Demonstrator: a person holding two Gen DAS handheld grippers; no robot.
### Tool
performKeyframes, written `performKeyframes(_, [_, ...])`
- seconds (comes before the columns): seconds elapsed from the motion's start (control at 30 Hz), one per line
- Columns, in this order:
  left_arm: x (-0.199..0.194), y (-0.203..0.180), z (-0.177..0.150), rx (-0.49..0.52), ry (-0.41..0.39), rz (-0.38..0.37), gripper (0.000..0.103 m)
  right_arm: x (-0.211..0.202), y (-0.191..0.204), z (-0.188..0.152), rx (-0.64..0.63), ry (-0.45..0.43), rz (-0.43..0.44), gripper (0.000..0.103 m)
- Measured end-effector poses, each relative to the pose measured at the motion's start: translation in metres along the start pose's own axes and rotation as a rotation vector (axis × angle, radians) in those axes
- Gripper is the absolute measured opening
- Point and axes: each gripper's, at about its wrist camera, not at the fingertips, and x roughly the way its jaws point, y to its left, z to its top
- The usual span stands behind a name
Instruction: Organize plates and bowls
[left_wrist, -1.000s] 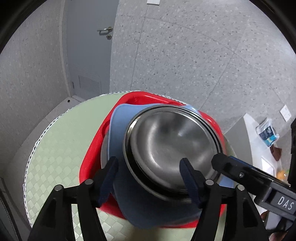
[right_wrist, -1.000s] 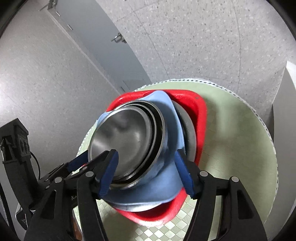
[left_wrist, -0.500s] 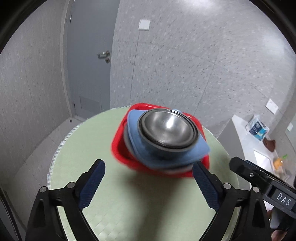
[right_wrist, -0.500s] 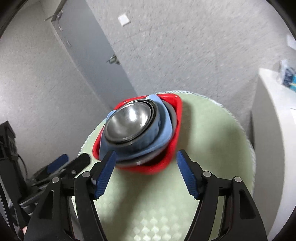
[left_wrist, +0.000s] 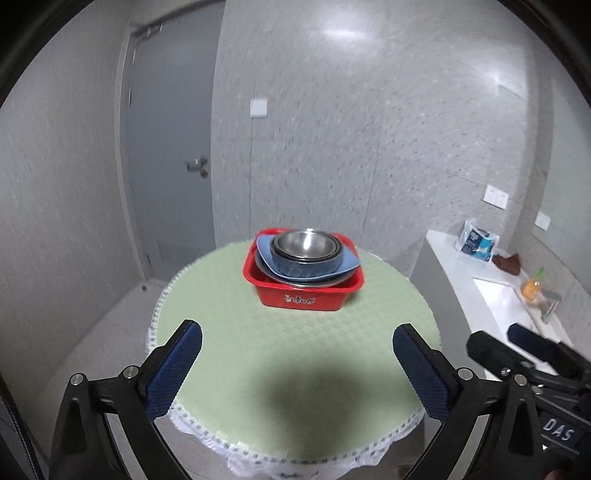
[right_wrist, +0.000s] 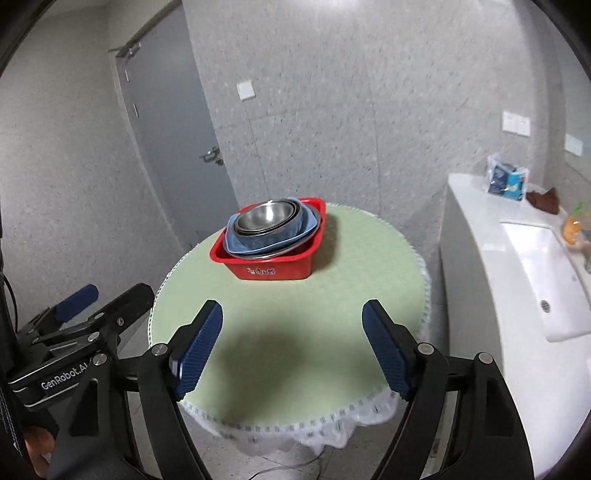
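A red plastic tub (left_wrist: 306, 293) (right_wrist: 271, 267) stands at the far side of a round table with a pale green cloth (left_wrist: 258, 332) (right_wrist: 306, 306). In it lie a steel plate, a blue plate (left_wrist: 347, 263) (right_wrist: 273, 240) and nested steel bowls (left_wrist: 304, 245) (right_wrist: 266, 216). My left gripper (left_wrist: 297, 365) is open and empty, above the table's near edge, well short of the tub. My right gripper (right_wrist: 293, 343) is open and empty, also over the near edge. The left gripper shows at lower left in the right wrist view (right_wrist: 85, 314).
A grey door (left_wrist: 170, 166) stands behind the table at the left. A white counter with a sink (right_wrist: 532, 266) runs along the right, with a blue packet (right_wrist: 504, 181), a brown cloth and an orange bottle on it. The wall is close behind the table.
Both grippers have pulled back and up from the stack in the tub to the table's near edge. Both were open throughout; the left jaws have spread wider.
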Motion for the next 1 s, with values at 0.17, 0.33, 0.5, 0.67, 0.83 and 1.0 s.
performKeyframes(0.17, [-0.08, -0.018, -0.044, 0.026, -0.042, 0.005, 0.102, -0.062, -0.003, -0.029, -0.011, -0.058, -0.013, 0.084])
performKeyframes(0.33, [-0.175, -0.044, -0.104, 0.029, -0.09, 0.033, 0.102, -0.122, -0.011, -0.067, -0.025, -0.094, -0.009, 0.085])
performKeyframes(0.5, [-0.271, -0.068, -0.168, 0.028, -0.1, 0.045, 0.102, -0.187, -0.016, -0.11, -0.046, -0.124, -0.019, 0.088])
performKeyframes(0.67, [-0.355, -0.078, -0.206, 0.027, -0.108, 0.039, 0.102, -0.244, -0.013, -0.141, -0.048, -0.128, -0.029, 0.091])
performKeyframes(0.83, [-0.42, -0.078, -0.231, 0.038, -0.144, 0.035, 0.102, -0.291, 0.002, -0.166, -0.081, -0.182, -0.065, 0.099])
performKeyframes(1.0, [-0.483, -0.065, -0.255, 0.045, -0.185, 0.016, 0.102, -0.328, 0.022, -0.186, -0.106, -0.227, -0.112, 0.101])
